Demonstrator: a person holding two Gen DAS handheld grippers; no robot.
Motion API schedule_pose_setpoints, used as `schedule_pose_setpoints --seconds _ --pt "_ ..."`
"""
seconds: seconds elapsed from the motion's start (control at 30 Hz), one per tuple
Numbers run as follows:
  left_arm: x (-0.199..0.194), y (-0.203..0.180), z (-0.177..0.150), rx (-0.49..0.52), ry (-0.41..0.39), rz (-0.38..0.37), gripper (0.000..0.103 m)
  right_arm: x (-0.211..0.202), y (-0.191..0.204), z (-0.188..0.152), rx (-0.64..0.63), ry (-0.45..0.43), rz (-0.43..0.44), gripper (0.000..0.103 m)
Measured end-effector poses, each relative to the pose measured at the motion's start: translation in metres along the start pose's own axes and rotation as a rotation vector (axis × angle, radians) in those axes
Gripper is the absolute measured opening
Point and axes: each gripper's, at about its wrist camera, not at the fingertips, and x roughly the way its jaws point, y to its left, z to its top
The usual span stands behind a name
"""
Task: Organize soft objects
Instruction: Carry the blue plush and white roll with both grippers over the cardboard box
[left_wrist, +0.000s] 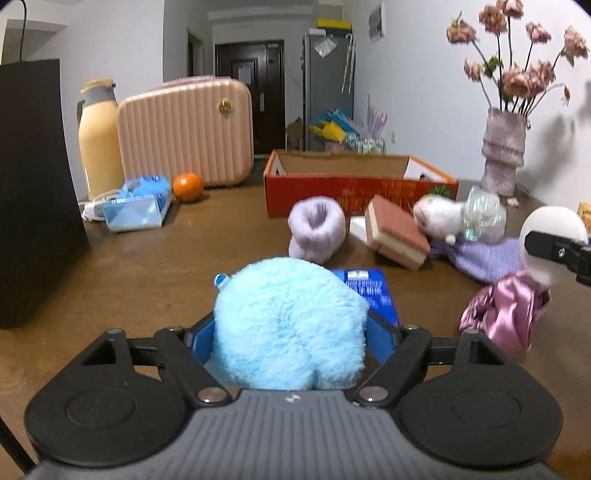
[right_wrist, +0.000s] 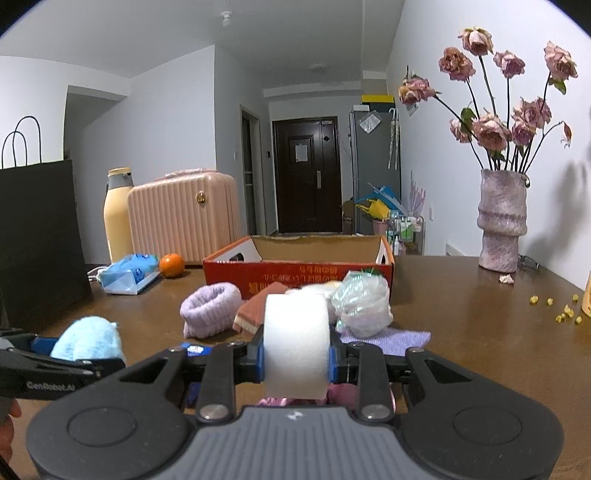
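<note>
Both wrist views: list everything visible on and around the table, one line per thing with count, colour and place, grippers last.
fluffy plush ball: 1, light blue, between the left gripper's fingers
foam roll: 1, white, clamped in the right gripper
cardboard box: 1, red-orange, open, mid table
fuzzy knitted cuff: 1, lilac, before the box
layered sponge: 1, brown and cream, tilted, right of the cuff
satin scrunchie: 1, pink, near table edge
ribbed hard case: 1, pink, back left
thermos jug: 1, cream, left of the case
orange: 1, beside the case
vase of dried roses: 1, mauve, back right
left gripper: black, blue pads
right gripper: black, blue pads
</note>
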Motion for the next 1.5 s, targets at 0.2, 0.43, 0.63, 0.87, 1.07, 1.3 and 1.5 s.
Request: schedule_pose_setpoints --seconds 0.2,0.43,0.63,0.87,1.07,1.3,1.5 --pt "-0.01 0.0 0.018 -0.002 -0.076 0.014 0.081 0.002 0.0 0.012 -0.006 -0.029 -0.004 0.029" --pt "-0.012 -0.001 0.04 -0.008 -0.134 0.009 0.081 0.01 0.0 0.026 -0.012 -0.049 -0.011 0.029" --pt "-0.008 -0.001 0.056 -0.021 -0.169 -0.001 0.081 0.02 -0.002 0.041 -0.018 -0.067 -0.02 0.029" --pt "0.004 -0.002 0.077 -0.041 -0.198 -0.019 0.081 0.039 -0.002 0.059 -0.022 -0.082 -0.028 0.029" --pt "0.02 -0.003 0.094 -0.057 -0.212 -0.027 0.081 0.061 -0.008 0.073 0.0 -0.093 -0.032 0.029" --pt "0.038 -0.008 0.117 -0.066 -0.226 -0.034 0.081 0.085 -0.015 0.09 -0.003 -0.093 -0.045 0.029" --pt "0.055 -0.011 0.13 -0.075 -0.224 -0.04 0.081 0.104 -0.017 0.104 -0.015 -0.091 -0.054 0.029"
